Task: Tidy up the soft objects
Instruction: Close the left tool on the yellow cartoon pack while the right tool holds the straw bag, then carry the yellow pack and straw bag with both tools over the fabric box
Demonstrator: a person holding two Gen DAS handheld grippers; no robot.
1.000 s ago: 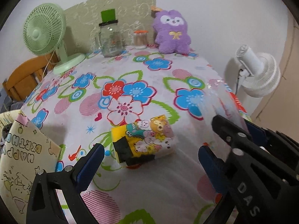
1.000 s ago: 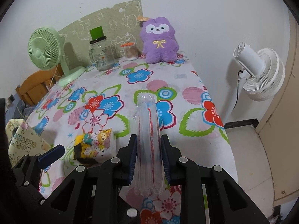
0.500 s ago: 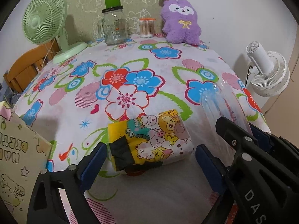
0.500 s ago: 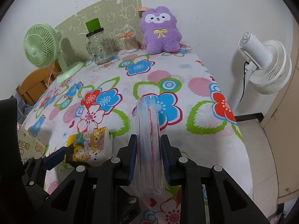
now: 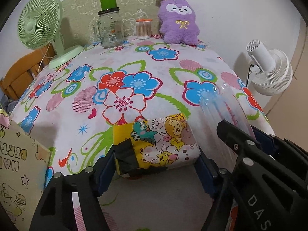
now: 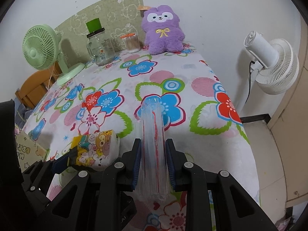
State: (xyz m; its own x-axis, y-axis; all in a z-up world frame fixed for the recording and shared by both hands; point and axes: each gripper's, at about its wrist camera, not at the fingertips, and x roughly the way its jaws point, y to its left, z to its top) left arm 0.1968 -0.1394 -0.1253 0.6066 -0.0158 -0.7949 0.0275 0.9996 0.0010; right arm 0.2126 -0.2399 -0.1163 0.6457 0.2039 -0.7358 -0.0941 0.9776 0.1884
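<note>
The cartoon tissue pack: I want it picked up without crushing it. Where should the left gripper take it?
Across its two short ends, coming down from the near edge. The tissue pack lies flat, long side across the left gripper, whose jaws, just closing, already flank both ends.

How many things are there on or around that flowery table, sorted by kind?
Fans: 2, green fan and white fan
Plush toys: 1, purple plush
Jars: 2, glass jar and cotton swab jar
Cartoon packets: 1, cartoon packet
Clear plastic bags: 1, clear bag
Birthday bags: 1, birthday bag
Total: 8
</note>
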